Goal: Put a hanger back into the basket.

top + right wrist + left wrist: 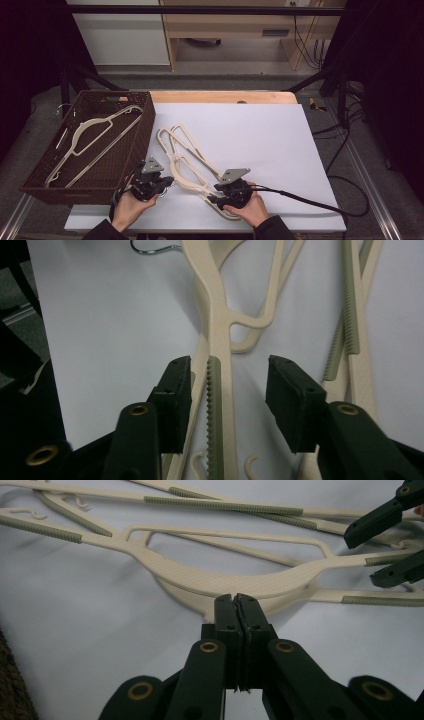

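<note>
Nearest the person, 2 hands come in from the bottom edge of the high view, each holding a gripper over the white board (260,130). The left gripper (169,180) has its jaws pressed together with nothing visible between them; in the left gripper view (235,600) its tips sit right at the curved neck of the top cream hanger (220,577), though contact cannot be confirmed. The right gripper (214,199) has its jaws spread apart, straddling one ribbed arm of that hanger (220,390) without clamping it. The pile of cream hangers (186,162) lies on the board between and beyond both grippers. Farther left, a dark wicker basket (142,135) holds 1 more hanger (87,140).
</note>
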